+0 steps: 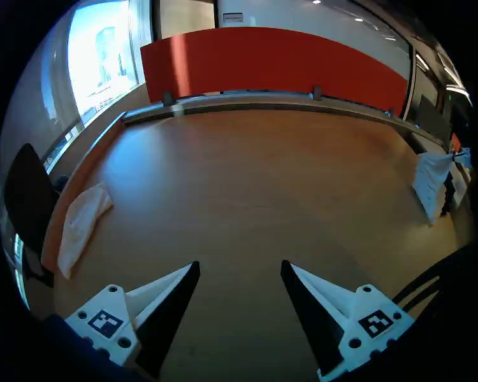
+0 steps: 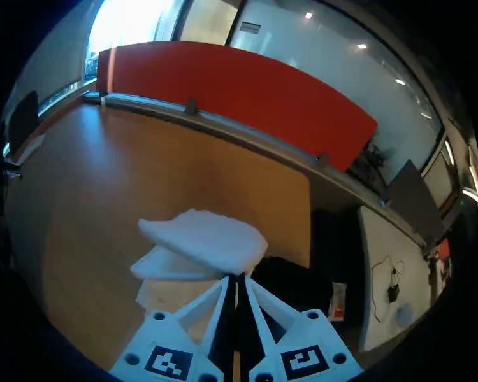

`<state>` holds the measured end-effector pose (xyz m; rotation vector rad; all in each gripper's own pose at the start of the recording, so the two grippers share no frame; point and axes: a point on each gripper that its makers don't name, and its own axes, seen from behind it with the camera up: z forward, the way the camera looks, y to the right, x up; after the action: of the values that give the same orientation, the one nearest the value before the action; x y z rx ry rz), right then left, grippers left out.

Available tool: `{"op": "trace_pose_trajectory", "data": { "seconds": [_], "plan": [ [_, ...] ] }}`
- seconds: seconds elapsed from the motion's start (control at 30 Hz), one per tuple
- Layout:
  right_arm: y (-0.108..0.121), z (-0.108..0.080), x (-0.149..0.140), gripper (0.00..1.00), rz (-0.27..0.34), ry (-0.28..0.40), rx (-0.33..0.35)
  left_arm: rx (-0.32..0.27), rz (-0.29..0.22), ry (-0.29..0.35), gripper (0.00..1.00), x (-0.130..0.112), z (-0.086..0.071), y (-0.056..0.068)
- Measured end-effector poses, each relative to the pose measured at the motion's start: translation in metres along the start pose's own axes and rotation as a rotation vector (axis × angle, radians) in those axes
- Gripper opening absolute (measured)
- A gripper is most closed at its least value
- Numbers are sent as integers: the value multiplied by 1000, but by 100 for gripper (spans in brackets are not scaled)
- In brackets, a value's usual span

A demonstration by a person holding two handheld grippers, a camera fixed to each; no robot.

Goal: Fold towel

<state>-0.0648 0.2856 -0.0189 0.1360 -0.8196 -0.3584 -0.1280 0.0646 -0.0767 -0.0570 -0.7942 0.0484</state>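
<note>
Right gripper [image 2: 237,277] pinched shut on white towel [image 2: 207,240] at near right edge of table [image 2: 111,178]; left gripper [image 1: 239,263] open, empty. Soft, light, limp: best taken by corners.

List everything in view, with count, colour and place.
towel in grip: one, white, folded, at the right gripper's fingertips
spare towel: one, white, bunched, table's left edge in the left gripper view
table: one, light wood, beneath the left gripper
divider: one, red, along the table's far edge
chair: one, dark, beyond the spare towel
left gripper: one, white and black, open, over bare table
right gripper: one, white and black, shut on the towel in grip
</note>
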Motion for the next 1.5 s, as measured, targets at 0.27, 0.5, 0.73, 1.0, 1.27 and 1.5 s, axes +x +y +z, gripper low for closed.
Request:
{"op": "trace_pose_trajectory", "data": {
  "seconds": [0.27,0.5,0.73,1.0,1.27,1.5],
  "plan": [
    [0,12,-36,4,42,-81,-21,2,-1,-2,94,-3,-1,-1],
    [-1,23,-62,4,88,-136,-33,10,-3,-4,94,-5,-3,-6],
    [-3,33,-83,4,124,-180,-52,14,-2,-7,94,-7,-4,-8],
    [-6,35,-88,7,156,-182,-61,13,3,-7,94,-8,-4,-7],
    [-3,28,-91,26,165,-180,-85,11,-5,3,94,-5,-6,-7],
    [0,18,-91,34,188,-155,-122,13,-13,10,94,-4,-7,-10]
  ]
}}
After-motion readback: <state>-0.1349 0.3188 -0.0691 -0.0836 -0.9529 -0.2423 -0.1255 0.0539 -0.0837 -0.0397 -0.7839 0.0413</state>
